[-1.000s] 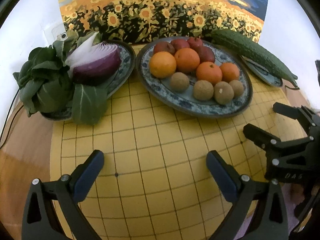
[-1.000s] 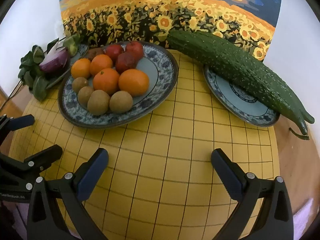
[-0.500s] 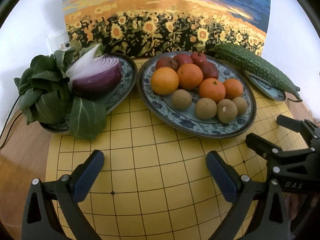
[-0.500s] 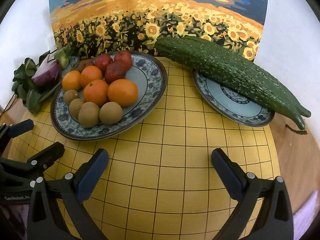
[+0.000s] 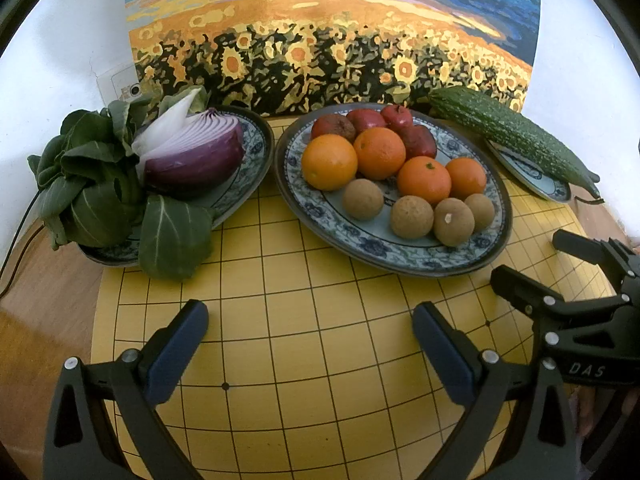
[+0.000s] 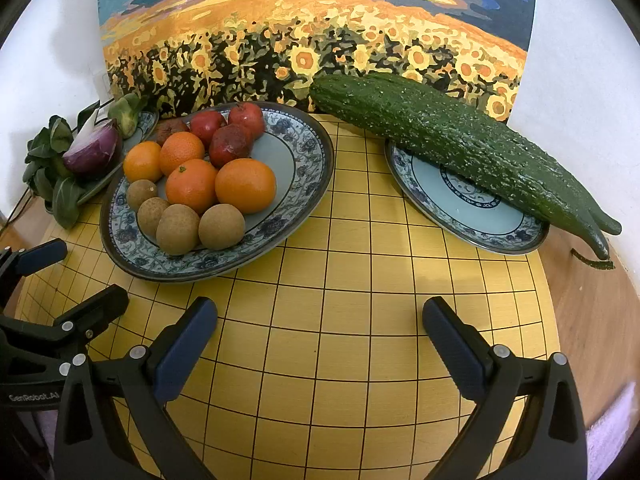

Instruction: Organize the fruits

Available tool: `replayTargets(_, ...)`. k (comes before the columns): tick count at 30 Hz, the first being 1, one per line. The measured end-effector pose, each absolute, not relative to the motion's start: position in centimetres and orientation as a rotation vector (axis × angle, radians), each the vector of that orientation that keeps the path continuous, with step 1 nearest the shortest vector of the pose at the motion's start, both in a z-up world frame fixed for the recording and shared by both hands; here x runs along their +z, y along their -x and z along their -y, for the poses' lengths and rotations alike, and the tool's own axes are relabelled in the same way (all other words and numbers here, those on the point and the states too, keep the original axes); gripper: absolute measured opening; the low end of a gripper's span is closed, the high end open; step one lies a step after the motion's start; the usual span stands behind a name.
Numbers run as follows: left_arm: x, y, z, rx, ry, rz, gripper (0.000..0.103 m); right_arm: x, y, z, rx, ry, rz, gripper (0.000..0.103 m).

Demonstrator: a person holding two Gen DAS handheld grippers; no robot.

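A blue-patterned plate (image 5: 400,258) (image 6: 304,160) in the middle holds several oranges (image 5: 329,162) (image 6: 245,186), several brown round fruits (image 5: 412,216) (image 6: 221,227) and several dark red fruits (image 5: 362,119) (image 6: 230,145). My left gripper (image 5: 310,344) is open and empty, low over the yellow grid board (image 5: 304,320), in front of the plate. My right gripper (image 6: 320,340) is open and empty, in front of the gap between the fruit plate and the right plate (image 6: 472,216). Each gripper shows at the edge of the other's view.
A left plate (image 5: 248,176) holds a halved red onion (image 5: 196,156) (image 6: 92,152) and leafy greens (image 5: 92,184). A long bumpy green gourd (image 6: 460,148) (image 5: 508,136) lies across the right plate. A sunflower painting (image 5: 320,32) leans on the white wall behind.
Both grippers have drawn back and tilted up a little, so the plates sit lower and farther in view. Nothing on the board has moved. Both stay open.
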State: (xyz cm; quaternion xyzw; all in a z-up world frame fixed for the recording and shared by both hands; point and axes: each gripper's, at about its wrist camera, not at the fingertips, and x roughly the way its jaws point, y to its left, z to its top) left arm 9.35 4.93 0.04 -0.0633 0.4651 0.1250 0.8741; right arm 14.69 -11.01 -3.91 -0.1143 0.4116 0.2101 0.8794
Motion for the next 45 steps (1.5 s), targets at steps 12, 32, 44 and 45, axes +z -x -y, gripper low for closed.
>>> replayTargets(12, 0.05, -9.35, -4.95, 0.261, 0.133, -0.971, 0.103, -3.88, -14.70, 11.00, 0.437, 0.238, -0.858, 0.103)
replayTargets(32, 0.10, -9.22, -4.91, 0.256, 0.130, -0.970, 0.103, -3.88, -14.70, 11.14, 0.429, 0.233, -0.858, 0.103)
replayTargets(44, 0.07, -9.28, -4.92, 0.256, 0.130, -0.970, 0.103, -3.94, -14.68, 11.03, 0.429, 0.234, -0.858, 0.103)
replayTargets(45, 0.07, -9.30, -4.93, 0.252, 0.129, -0.970, 0.103, -3.94, -14.68, 11.04, 0.428, 0.234, -0.858, 0.103)
